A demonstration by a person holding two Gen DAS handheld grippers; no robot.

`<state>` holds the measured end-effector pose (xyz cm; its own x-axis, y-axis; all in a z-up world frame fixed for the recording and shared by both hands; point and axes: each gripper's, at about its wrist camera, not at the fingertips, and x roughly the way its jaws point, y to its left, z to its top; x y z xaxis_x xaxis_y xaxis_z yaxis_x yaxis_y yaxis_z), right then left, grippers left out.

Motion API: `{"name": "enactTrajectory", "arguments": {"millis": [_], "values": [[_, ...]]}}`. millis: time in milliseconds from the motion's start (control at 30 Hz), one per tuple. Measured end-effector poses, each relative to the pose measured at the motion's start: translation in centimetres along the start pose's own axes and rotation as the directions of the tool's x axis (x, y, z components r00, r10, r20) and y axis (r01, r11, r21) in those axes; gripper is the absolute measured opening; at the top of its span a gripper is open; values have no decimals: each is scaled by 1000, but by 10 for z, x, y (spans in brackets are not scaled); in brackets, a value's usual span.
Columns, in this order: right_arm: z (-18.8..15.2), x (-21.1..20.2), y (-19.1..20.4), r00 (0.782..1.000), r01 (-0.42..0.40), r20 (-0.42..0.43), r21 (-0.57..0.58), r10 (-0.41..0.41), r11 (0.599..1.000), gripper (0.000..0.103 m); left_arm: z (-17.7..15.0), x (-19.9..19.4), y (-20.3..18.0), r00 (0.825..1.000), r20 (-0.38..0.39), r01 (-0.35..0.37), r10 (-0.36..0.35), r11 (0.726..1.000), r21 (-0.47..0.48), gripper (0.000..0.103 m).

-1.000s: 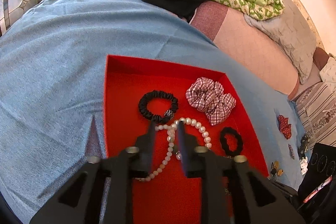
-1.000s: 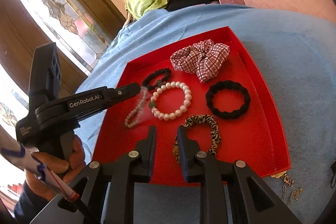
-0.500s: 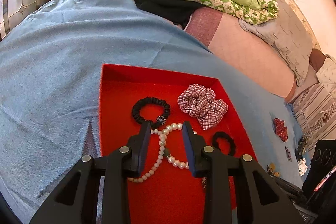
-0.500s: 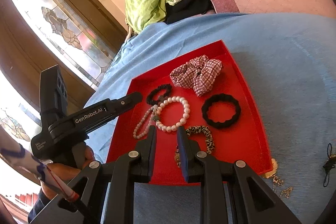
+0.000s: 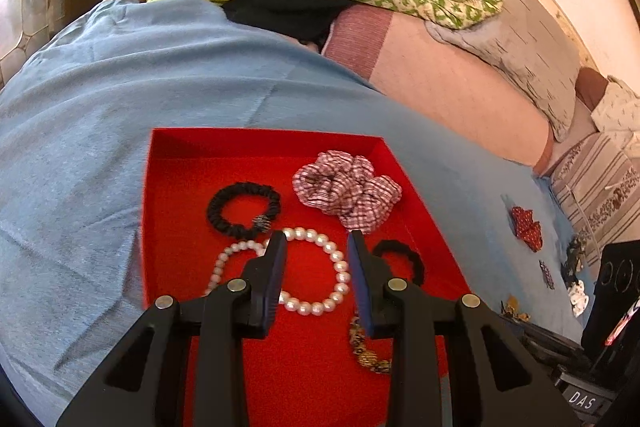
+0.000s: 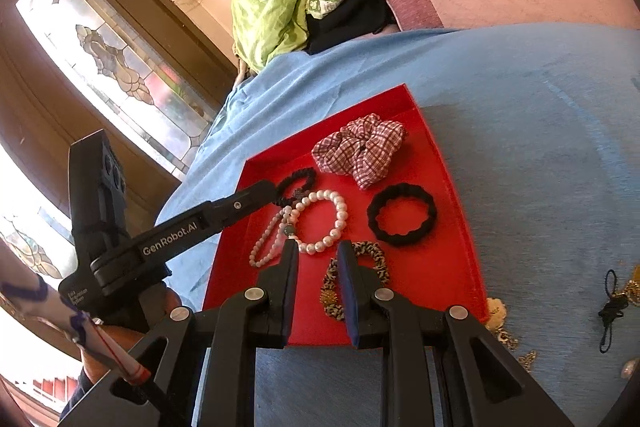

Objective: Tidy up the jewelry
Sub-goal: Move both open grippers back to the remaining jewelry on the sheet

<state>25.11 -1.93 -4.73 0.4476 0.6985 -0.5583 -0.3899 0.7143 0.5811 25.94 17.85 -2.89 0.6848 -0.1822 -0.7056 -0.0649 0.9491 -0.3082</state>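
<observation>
Left wrist view: the left gripper (image 5: 316, 241) hangs with jaws apart and empty over the shallow red tray (image 5: 260, 141), which already holds a white pearl bracelet (image 5: 320, 271), a plaid fabric scrunchie (image 5: 346, 187) and a thin black hair tie (image 5: 242, 205).

Right wrist view: the right gripper (image 6: 318, 251), jaws parted, grasps nothing above a leopard-print scrunchie (image 6: 352, 279). A gold chain (image 6: 508, 339) and black cord (image 6: 610, 301) on the blue bedspread (image 6: 540, 107) seem left to sort.
</observation>
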Motion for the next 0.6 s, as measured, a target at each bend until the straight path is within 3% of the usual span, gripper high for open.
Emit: {"name": "enactTrajectory", "arguments": {"millis": [267, 600], "values": [[7, -33, -14, 999, 11, 46, 43, -13, 999, 22, -9, 1, -31, 999, -20, 38, -36, 995, 91, 30], [9, -87, -59, 988, 121, 81, 96, -129, 988, 22, -27, 1, -74, 992, -65, 120, -109, 972, 204, 30]]}}
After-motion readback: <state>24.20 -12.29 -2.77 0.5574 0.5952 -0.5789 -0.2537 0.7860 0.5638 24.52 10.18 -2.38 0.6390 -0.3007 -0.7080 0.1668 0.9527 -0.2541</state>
